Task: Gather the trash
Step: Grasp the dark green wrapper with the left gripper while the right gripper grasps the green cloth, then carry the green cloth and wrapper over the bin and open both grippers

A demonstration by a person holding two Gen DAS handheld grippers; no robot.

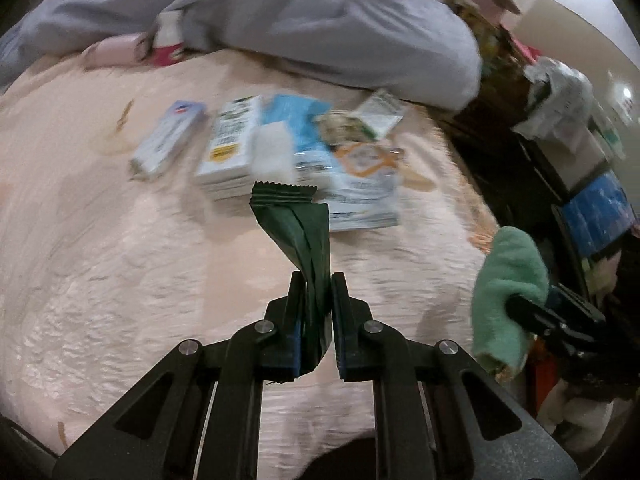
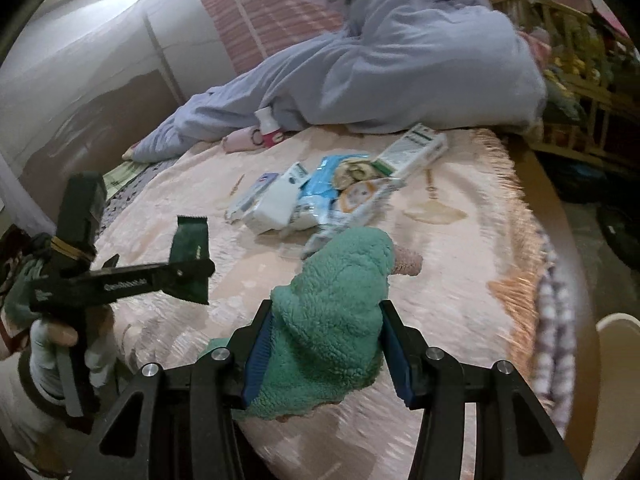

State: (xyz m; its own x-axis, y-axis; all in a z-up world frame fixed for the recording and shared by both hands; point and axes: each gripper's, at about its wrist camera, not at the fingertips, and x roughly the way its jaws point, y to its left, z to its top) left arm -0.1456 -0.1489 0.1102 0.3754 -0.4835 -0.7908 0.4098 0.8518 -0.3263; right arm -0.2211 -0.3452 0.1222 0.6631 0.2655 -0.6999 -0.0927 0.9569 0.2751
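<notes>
My left gripper is shut on a dark green snack wrapper, which stands up twisted between the pads above the pink bedspread. In the right wrist view the same left gripper shows at the left, held by a gloved hand, with the wrapper sticking out. My right gripper is shut on a fluffy green fleece cloth, which bulges between the blue pads; this cloth also shows at the right of the left wrist view. A pile of boxes and packets lies just beyond both grippers.
A grey-blue blanket is heaped along the far side of the bed, with a pink-and-white bottle beside it. The bedspread's fringed edge drops off on the right. Dark, cluttered shelves stand past that edge.
</notes>
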